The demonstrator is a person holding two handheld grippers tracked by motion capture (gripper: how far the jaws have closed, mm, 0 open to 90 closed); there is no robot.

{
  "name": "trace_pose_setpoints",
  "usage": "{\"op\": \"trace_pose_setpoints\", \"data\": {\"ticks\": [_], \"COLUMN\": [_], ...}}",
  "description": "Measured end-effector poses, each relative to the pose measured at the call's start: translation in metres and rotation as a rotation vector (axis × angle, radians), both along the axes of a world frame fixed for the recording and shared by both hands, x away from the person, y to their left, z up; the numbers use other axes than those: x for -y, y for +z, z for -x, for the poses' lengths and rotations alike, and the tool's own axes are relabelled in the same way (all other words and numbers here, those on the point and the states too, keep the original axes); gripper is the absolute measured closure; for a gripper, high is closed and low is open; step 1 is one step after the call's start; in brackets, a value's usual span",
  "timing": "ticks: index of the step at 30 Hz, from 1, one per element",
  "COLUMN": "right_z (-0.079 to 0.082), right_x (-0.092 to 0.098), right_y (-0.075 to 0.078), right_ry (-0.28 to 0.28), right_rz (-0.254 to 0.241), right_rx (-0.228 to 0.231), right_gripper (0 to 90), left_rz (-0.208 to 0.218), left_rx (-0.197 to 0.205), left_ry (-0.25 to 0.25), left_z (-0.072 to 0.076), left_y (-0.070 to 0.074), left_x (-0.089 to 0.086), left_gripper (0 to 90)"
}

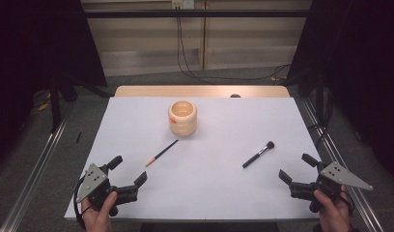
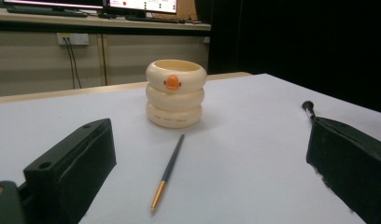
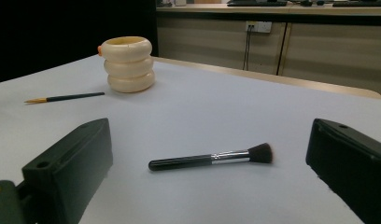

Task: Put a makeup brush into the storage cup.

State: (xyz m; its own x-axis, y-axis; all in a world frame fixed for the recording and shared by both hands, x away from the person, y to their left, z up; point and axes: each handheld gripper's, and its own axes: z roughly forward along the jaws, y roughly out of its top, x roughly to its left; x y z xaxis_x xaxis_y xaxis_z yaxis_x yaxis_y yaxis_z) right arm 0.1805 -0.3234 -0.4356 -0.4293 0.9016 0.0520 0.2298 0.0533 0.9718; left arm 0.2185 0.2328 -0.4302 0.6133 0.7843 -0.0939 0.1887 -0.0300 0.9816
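A cream ringed cup with an orange duck beak [image 1: 182,117] [image 2: 175,93] [image 3: 130,63] stands upright at the table's far middle. A thin dark brush with a gold tip [image 1: 161,152] [image 2: 167,171] [image 3: 65,98] lies flat in front of it, to the left. A black makeup brush with a dark bristle head [image 1: 258,154] [image 3: 211,158] lies flat at the right. My left gripper [image 1: 129,170] [image 2: 207,186] rests open near the front left corner, nothing between its jaws. My right gripper [image 1: 297,167] [image 3: 209,186] stands open near the front right corner, facing the makeup brush.
A white sheet covers the table [image 1: 224,183]; a strip of bare wood [image 1: 200,91] shows at its far edge. Metal rails [image 1: 38,164] run along both sides. Cables [image 1: 185,58] hang down the back wall.
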Motion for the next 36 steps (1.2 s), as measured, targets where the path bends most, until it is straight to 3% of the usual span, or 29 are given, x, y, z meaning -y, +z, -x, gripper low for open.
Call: {"op": "trace_pose_setpoints", "data": {"ticks": [2, 6, 15, 20, 21, 25, 30, 36], "right_z": [0.0, 0.0, 0.0, 0.001, 0.001, 0.001, 0.0, -0.001], "right_x": [0.0, 0.001, 0.0, -0.002, -0.002, -0.001, -0.002, -0.003], "right_y": [0.0, -0.001, 0.0, 0.001, 0.001, 0.0, 0.001, 0.0], "right_ry": [-0.007, -0.005, -0.001, 0.001, 0.0, 0.002, 0.008, 0.012], "right_rz": [-0.002, -0.008, -0.01, -0.003, -0.003, -0.007, -0.006, -0.005], "right_rx": [0.003, -0.002, 0.003, 0.001, 0.004, 0.006, 0.006, 0.006], "right_gripper": [0.0, 0.0, 0.0, 0.0, 0.0, 0.0, 0.0, 0.0], "left_rz": [-0.03, -0.021, -0.033, -0.016, -0.01, -0.051, -0.034, -0.046], "left_rx": [0.001, -0.012, -0.015, -0.013, -0.019, -0.006, 0.002, 0.023], "left_ry": [0.001, -0.031, -0.03, -0.033, -0.044, -0.06, -0.07, -0.075], "left_z": [0.0, 0.0, 0.001, 0.002, 0.002, -0.001, -0.004, -0.007], "left_y": [0.0, 0.0, 0.001, 0.003, 0.004, 0.011, 0.019, 0.027], "left_x": [0.0, 0.005, 0.005, 0.003, 0.004, 0.008, 0.012, 0.014], "left_gripper": [1.2, 1.2, 1.3, 1.2, 1.2, 1.5, 1.3, 1.3]}}
